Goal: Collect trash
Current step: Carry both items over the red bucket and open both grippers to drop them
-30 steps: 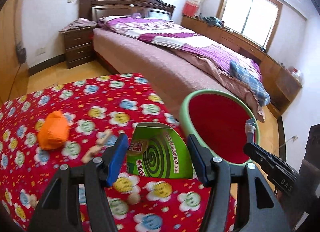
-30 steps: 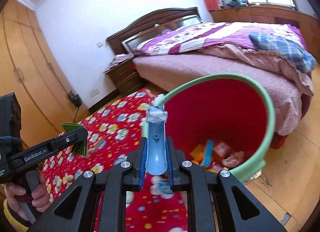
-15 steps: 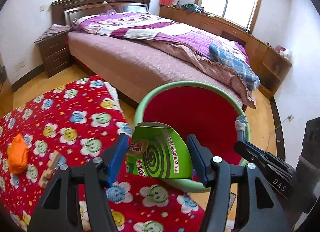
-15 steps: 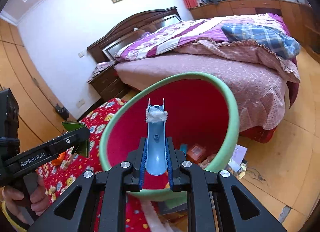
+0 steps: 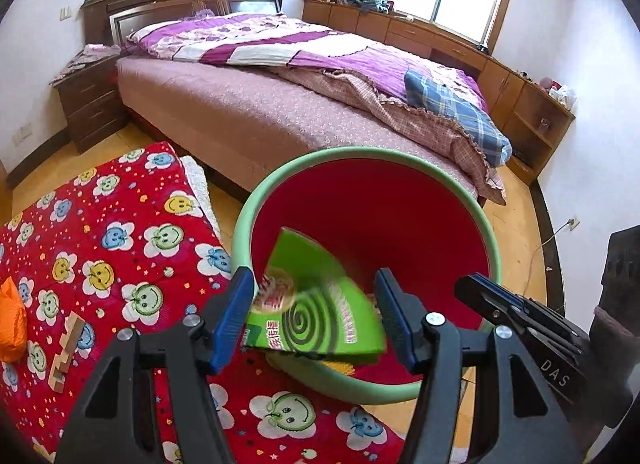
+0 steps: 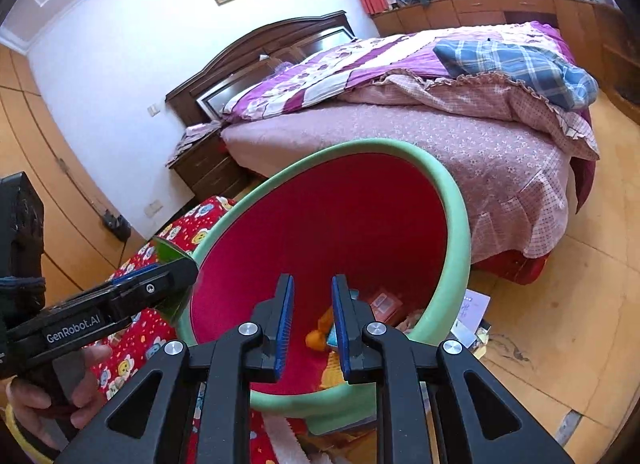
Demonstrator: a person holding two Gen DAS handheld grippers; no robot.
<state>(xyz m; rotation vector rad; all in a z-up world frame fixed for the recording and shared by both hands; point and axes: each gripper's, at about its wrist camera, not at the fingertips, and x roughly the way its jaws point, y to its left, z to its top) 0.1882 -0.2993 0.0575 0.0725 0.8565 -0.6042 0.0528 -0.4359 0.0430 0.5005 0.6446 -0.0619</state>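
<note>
A green-rimmed bin [image 5: 360, 151] with a red inside stands on the floor beside the mat. My left gripper [image 5: 314, 284] hangs over its near edge, jaws opening. A green mosquito-coil box [image 5: 316, 316] sits tilted and blurred between the pads, slipping loose. In the right wrist view my right gripper [image 6: 312, 284] points into the bin [image 6: 452, 199], jaws opening a little with nothing between them. Several wrappers, among them an orange one [image 6: 320, 334], lie at the bin's bottom. The left gripper [image 6: 160, 288], with the box's corner [image 6: 168, 248] above it, shows at the left.
A red flowered mat [image 5: 120, 244] lies left of the bin, with an orange bag [image 5: 10, 320] and wooden pieces [image 5: 66, 348] on it. A bed [image 5: 280, 111] stands close behind the bin. Papers [image 6: 472, 316] lie on the wooden floor at the bin's right.
The left gripper swung right from above the mat to above the bin, and the box has tipped loose. The blue piece with a white wad has left the right jaws, which have parted.
</note>
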